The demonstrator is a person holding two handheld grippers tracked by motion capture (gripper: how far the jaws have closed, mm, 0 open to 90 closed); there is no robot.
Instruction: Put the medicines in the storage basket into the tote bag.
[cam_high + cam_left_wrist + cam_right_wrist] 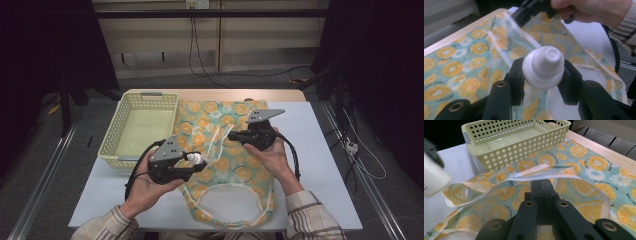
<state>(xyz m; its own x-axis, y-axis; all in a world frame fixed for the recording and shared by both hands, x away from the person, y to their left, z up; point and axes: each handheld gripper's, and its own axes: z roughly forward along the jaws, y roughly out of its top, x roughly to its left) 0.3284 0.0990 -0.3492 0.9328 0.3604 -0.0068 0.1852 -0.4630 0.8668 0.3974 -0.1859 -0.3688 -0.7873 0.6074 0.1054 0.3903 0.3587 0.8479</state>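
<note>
A teal cloth bag (226, 165) printed with orange slices lies flat on the table. My right gripper (231, 134) is shut on the bag's pale-trimmed upper edge (537, 171) and holds it lifted, so the mouth gapes toward the left. My left gripper (199, 163) is shut on a white tube with a ribbed cap (544, 67), which points at that opening from the left. The tube's blurred cap (432, 177) enters the right gripper view at the left edge. In the left gripper view the right gripper (530, 7) and its hand (589, 10) hold the cloth at the top.
A pale yellow perforated basket (113, 131), with nothing in it, stands at the table's back left, touching the bag's left side (511, 147). Bare white tabletop (320, 150) lies to the right of the bag. Cables trail from both grippers.
</note>
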